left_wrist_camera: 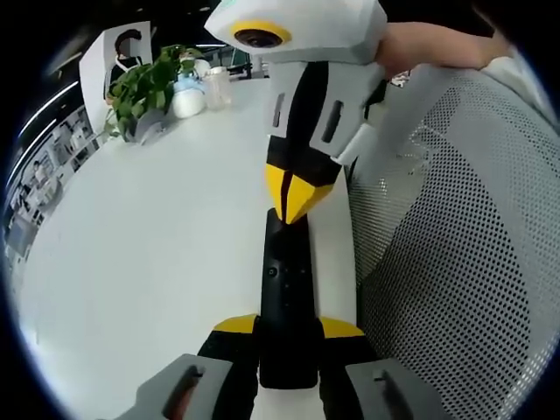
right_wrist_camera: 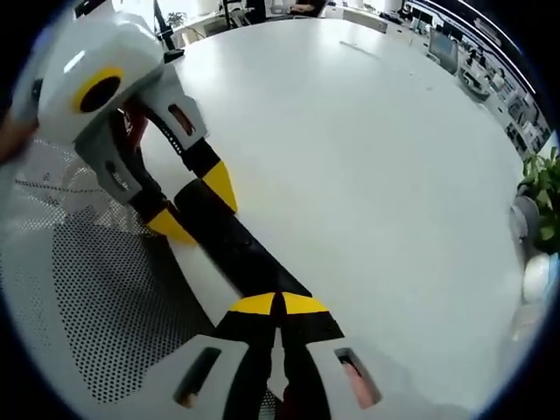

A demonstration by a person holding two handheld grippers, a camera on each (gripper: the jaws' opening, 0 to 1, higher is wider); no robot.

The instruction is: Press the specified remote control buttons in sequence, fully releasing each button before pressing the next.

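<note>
One remote control (left_wrist_camera: 286, 302) on show, long and black, lying on the white table (left_wrist_camera: 149, 254) right along its edge, beside one white mesh chair back (left_wrist_camera: 455, 262). Two grippers are at work on it.

The left gripper (left_wrist_camera: 289, 331) comes up from the bottom of the left gripper view, its yellow-tipped jaws sitting narrow against either side of the remote's near end, clamping it in place. In the right gripper view that same gripper enters from the upper left, its yellow tips straddling the far end of the black bar.

The right gripper (right_wrist_camera: 278, 306) has its jaws drawn together, tips meeting in a point over the remote's upper face. In the left gripper view it comes down from above, its yellow beak touching the top end of the remote; whether a button is actually down, I cannot tell. A bare forearm (left_wrist_camera: 437, 44) trails behind it.

Far across the table: one leafy potted plant (left_wrist_camera: 149, 87), plus a couple of pale containers (left_wrist_camera: 201, 87) beside it. No readable writing anywhere on the remote.
</note>
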